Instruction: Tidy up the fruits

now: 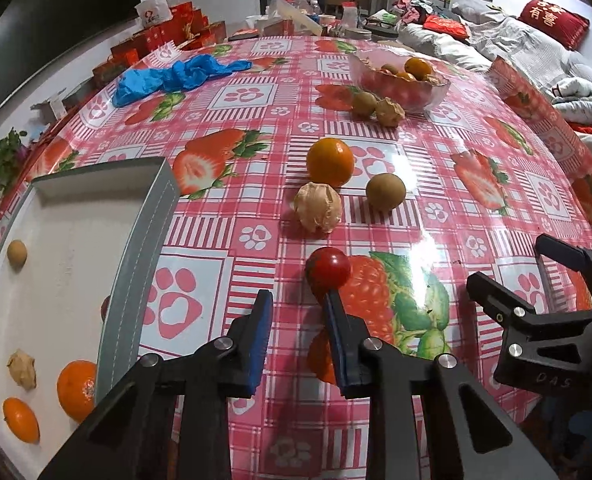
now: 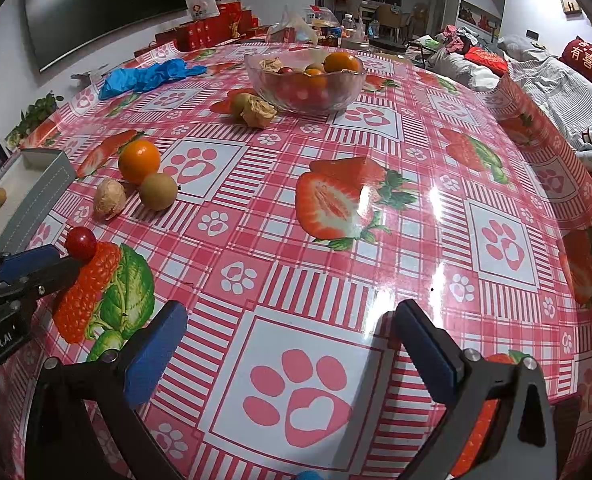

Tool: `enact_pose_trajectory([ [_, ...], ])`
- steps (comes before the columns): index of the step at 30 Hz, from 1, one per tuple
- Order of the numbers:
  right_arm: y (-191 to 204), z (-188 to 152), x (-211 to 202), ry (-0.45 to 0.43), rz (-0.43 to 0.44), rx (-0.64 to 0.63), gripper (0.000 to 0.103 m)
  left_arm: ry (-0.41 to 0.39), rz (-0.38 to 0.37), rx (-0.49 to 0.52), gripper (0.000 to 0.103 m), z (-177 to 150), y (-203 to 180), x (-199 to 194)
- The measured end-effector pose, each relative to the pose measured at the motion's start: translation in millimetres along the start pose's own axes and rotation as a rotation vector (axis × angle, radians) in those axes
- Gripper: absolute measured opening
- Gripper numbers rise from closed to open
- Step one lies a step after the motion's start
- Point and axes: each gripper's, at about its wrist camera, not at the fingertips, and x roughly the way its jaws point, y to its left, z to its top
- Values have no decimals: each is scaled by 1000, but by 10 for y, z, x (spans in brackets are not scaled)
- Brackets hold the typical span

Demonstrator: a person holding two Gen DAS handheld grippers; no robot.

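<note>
My left gripper (image 1: 296, 300) stands narrow and empty beside the cherry tomato (image 1: 328, 269), centre frame; my right gripper (image 2: 289, 320) gapes wide.

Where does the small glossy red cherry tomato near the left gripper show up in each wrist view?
Left wrist view: the small glossy red cherry tomato sits just below centre, at the tip of the left gripper's right-hand finger, not between the fingers.
Right wrist view: the tomato is at the left edge, against the left gripper's tips.
Shared landmark: the printed raspberry with green leaves right beside it.
</note>
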Motion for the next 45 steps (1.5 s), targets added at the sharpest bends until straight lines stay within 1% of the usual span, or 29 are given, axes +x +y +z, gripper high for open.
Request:
enact_pose_trajectory([
  [2, 2, 1, 0, 0, -1, 0, 103, -8, 9, 4, 29, 17, -5, -2],
  [8, 4, 0, -1, 0, -1, -1, 103, -33, -19, 39, 30, 3, -76, -57],
  [9, 4, 2, 1, 0, -1, 0, 103, -35, -20, 42, 34, 9, -84, -58],
  [10, 4, 2, 1, 0, -1, 0, 103, -35, -15, 42, 63, 21, -87, -59],
  [11, 4, 1, 0, 0, -1, -1, 103, -50, 5, 33, 88, 31, -85, -72],
  [12, 4, 2, 1, 0, -1, -1, 103, -89, 30, 19, 89, 42, -76, -109],
  [13, 5, 1, 0, 0, -1, -1, 103, -127, 29, 9, 89, 55, -68, -144],
  [14, 5, 1, 0, 0, -1, -1, 103, -127, 14, 9, 89, 76, -67, -138],
  [15, 4, 3, 2, 0, -1, -1, 103, -111, 6, 11, 89, 99, -72, -112],
  [19, 4, 1, 0, 0, -1, -1, 103, -83, 30, 13, 89, 180, -93, 13],
  [21, 3, 4, 5, 0, -1, -1, 103, -78, 25, 6, 89, 206, -101, 59],
  [22, 3, 1, 2, 0, -1, -1, 103, -76, 20, 4, 89, 215, -106, 78],
  [23, 3, 2, 3, 0, -1, -1, 103, -73, 18, 6, 85, 221, -118, 93],
  [24, 4, 1, 0, 0, -1, -1, 103, -67, 19, 9, 78, 221, -136, 106],
  [25, 3, 2, 3, 0, -2, -1, 103, -47, 19, 16, 64, 220, -150, 141],
  [26, 4, 1, 2, 0, -2, -1, 103, -18, 13, 16, 57, 221, -152, 195],
  [27, 3, 2, 3, 0, -2, -1, 103, -27, 1, -4, 57, 219, -130, 182],
  [28, 4, 1, 2, 0, -2, -1, 103, -19, -4, -18, 53, 226, -110, 191],
  [29, 5, 0, 0, 0, -2, -1, 103, -23, -3, -20, 41, 232, -106, 185],
  [31, 5, -2, -3, 0, -2, -1, 103, -20, -14, -10, 29, 245, -105, 178],
  [32, 5, -2, -3, 0, -2, -1, 103, -18, -13, -7, 27, 246, -106, 177],
  [37, 8, -3, -6, 0, -2, -1, 103, -22, -25, -4, 27, 180, -86, 143],
  [40, 21, 2, 10, 4, -6, -2, 103, -26, -23, 2, 27, 55, -50, 64],
  [45, 107, 158, 108, 39, -2, -8, 103, -41, -13, 0, 27, -212, 67, -102],
])
